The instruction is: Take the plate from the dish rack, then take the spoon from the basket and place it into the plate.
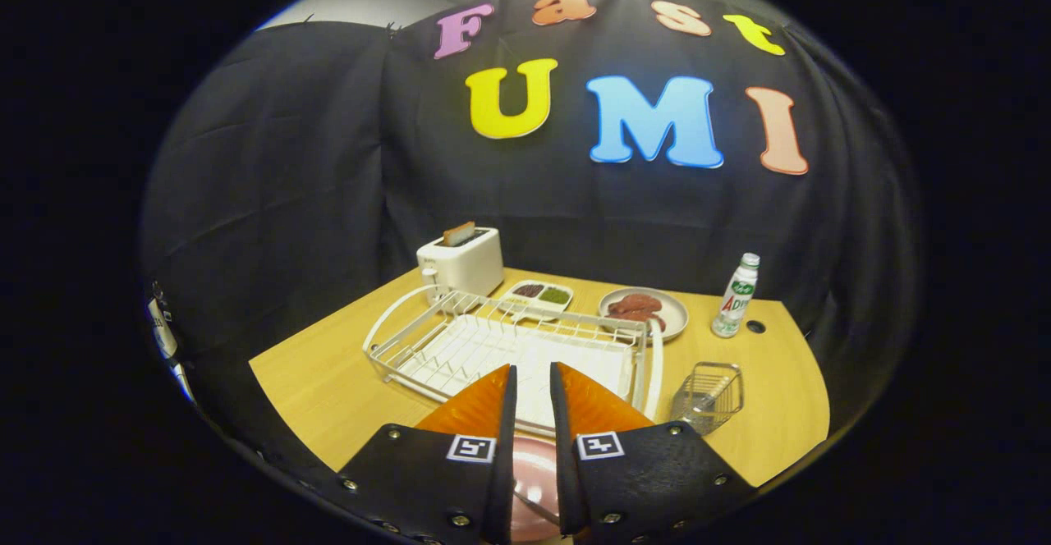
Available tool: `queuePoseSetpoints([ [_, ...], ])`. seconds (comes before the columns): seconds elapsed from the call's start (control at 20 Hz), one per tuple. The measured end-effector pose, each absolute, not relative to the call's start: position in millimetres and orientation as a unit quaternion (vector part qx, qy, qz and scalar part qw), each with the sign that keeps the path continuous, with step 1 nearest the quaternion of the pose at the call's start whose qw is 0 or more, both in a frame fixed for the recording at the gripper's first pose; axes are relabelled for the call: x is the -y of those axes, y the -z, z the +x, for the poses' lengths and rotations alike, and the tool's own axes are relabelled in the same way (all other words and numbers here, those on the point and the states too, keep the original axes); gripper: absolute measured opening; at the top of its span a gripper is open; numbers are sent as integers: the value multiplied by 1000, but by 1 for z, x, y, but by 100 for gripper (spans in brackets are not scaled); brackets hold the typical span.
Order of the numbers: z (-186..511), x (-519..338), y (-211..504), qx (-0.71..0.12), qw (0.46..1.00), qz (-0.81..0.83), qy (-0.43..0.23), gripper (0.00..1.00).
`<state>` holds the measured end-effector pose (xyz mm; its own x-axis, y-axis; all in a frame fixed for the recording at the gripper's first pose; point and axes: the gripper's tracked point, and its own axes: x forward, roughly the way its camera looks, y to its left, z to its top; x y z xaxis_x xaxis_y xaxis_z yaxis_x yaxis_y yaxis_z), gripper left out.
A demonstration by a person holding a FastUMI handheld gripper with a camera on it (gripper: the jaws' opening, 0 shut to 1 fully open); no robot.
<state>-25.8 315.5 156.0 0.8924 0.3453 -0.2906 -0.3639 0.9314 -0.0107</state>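
My gripper [534, 381] hangs above the table's near edge, its fingers a narrow gap apart with nothing gripped between them. Through the gap, below the fingers, I see part of a pink plate [532, 467] lying on the table in front of the dish rack. A thin metal spoon [535, 506] lies slanted across the plate. The fingers hide most of both. The white wire dish rack [427, 340] stands just beyond the fingertips with no dishes in it. The small wire basket [708, 397] sits to the right of the rack.
Behind the rack stand a white toaster [461, 262] with a slice in it, a two-part dish of sauces [540, 295] and a plate of meat [644, 311]. A small bottle [736, 295] stands at the back right. Bare wood shows left of the rack.
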Motion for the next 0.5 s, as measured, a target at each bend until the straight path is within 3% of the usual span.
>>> queuePoseSetpoints([
  [0.5,-23,-200,-257,-42,998,-2,-55,22],
])
